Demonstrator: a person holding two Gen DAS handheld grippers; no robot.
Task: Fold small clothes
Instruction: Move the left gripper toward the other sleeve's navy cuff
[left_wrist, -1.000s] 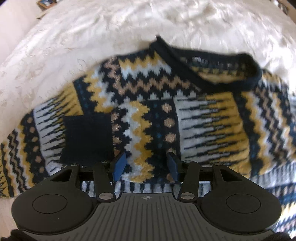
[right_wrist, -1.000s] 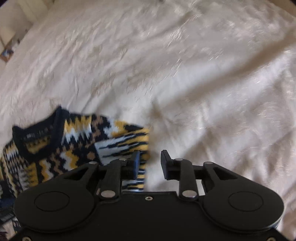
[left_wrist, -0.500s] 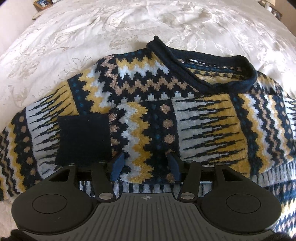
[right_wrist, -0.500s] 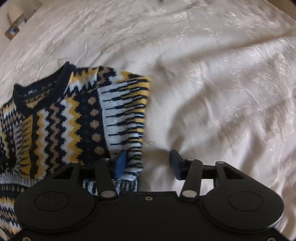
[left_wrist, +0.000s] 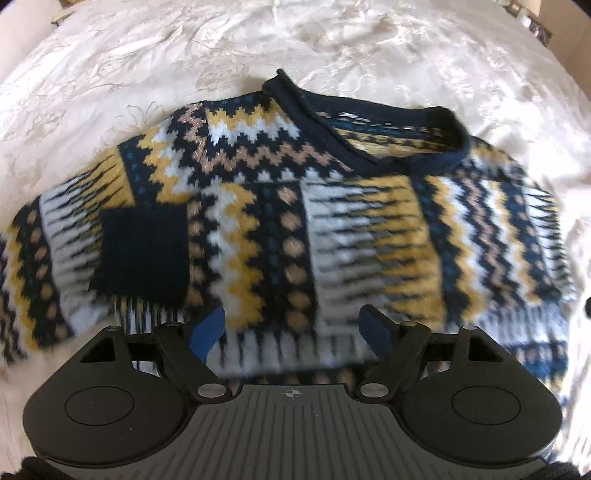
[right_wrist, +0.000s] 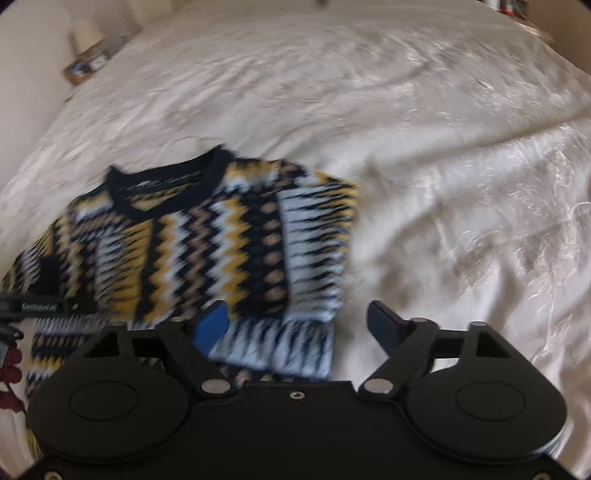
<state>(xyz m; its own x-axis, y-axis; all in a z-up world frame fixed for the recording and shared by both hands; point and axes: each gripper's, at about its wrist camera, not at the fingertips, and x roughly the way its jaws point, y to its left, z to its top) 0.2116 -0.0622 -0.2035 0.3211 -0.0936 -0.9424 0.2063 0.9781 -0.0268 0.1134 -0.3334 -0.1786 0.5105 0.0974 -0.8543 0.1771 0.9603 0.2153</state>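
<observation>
A small knitted sweater (left_wrist: 295, 206) in navy, yellow, white and tan zigzags lies on the bed, neckline away from me, both sleeves folded in over its front. A navy cuff (left_wrist: 142, 251) rests at the left. My left gripper (left_wrist: 293, 328) hovers over the lower middle of the sweater, jaws opening, nothing pinched between them. In the right wrist view the sweater (right_wrist: 207, 240) fills the left half. My right gripper (right_wrist: 297, 325) hangs over its lower right corner, jaws opening wide and not pressing the cloth.
A cream embroidered bedspread (right_wrist: 424, 147) covers the bed on all sides of the sweater. A bedside table with a lamp and framed picture (right_wrist: 83, 59) stands at the far left. Part of the other gripper (right_wrist: 33, 306) shows at the left edge of the right wrist view.
Both grippers have spread their jaws wider. The right gripper has drawn back and up from the sweater's right edge, so more of the sweater shows. The left has backed off slightly.
</observation>
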